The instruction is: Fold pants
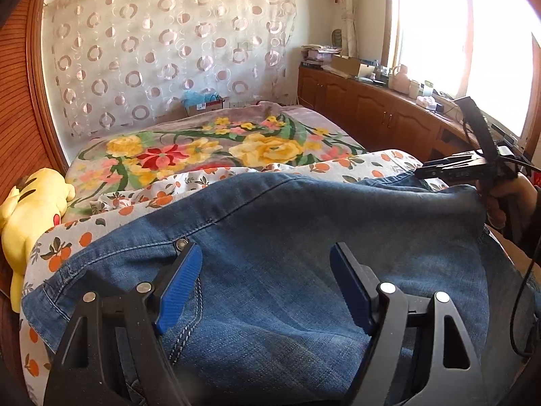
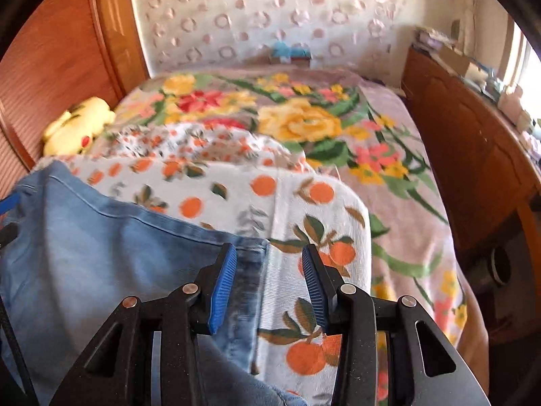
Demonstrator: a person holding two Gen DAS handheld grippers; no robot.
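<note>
Blue denim pants (image 1: 287, 223) lie spread across the bed on an orange-print sheet (image 1: 338, 165). My left gripper (image 1: 265, 270) hovers low over the pocket area, open wide, its blue pads apart and the denim lying beneath them. In the right wrist view my right gripper (image 2: 267, 270) is open over the right edge of the pants (image 2: 101, 237). The frayed denim edge shows in the gap between its jaws, and the pads do not press on it. The right gripper (image 1: 422, 171) also appears at the pants' far right end, held by a hand.
A floral blanket (image 1: 203, 149) covers the far part of the bed. A yellow plush toy (image 1: 30, 203) lies at the left edge by a wooden panel (image 1: 17, 101). A wooden cabinet (image 1: 372, 108) with clutter runs along the right under a bright window.
</note>
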